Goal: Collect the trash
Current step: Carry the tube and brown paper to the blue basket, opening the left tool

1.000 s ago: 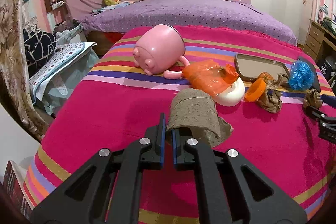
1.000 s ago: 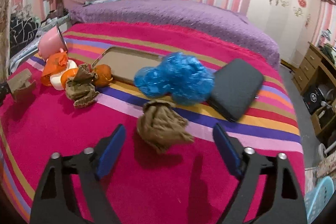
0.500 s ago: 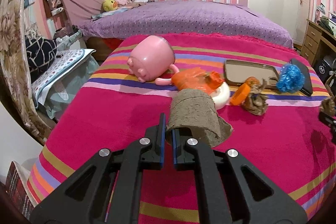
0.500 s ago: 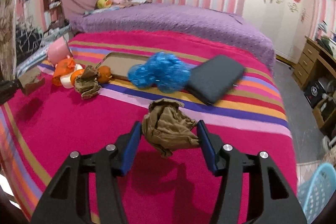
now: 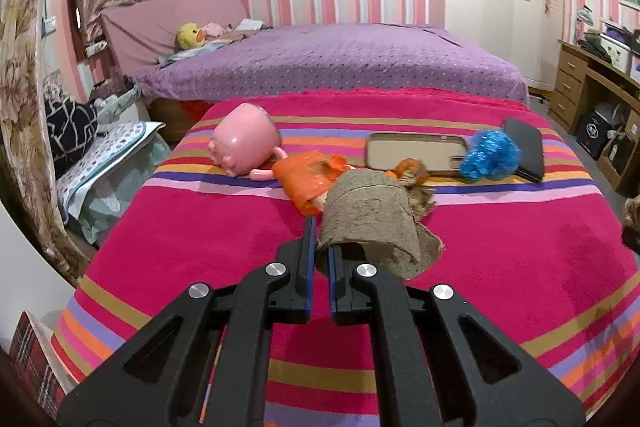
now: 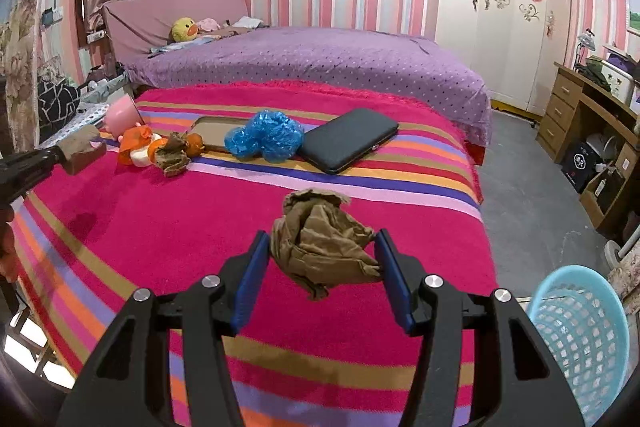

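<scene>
While both of our grippers are loaded, nothing we can see has reached the blue basket (image 6: 580, 335) yet, so we judge the collecting to be at an early stage. Our left gripper (image 5: 318, 259) is pinched tight on the rim of the brown pulp cup (image 5: 370, 223), which hangs clear of the striped blanket (image 5: 192, 235) with its body lying just right of the fingers. Our right gripper (image 6: 320, 267) is clamped on the crumpled brown paper (image 6: 320, 247), the wad sitting squarely between the two blue pads and lifted off the bed. Left on the blanket (a fair pile, by our reckoning) are the orange wrapper (image 5: 306, 183), another brown paper scrap (image 6: 172, 155) and the blue plastic bundle (image 6: 264, 137); the pink mug (image 5: 244, 143), the flat tray (image 5: 416, 155) and the dark case (image 6: 348, 143) look like belongings rather than rubbish. In the right wrist view the basket stands on the floor at the lower right, off the edge of the bed and near that gripper.
</scene>
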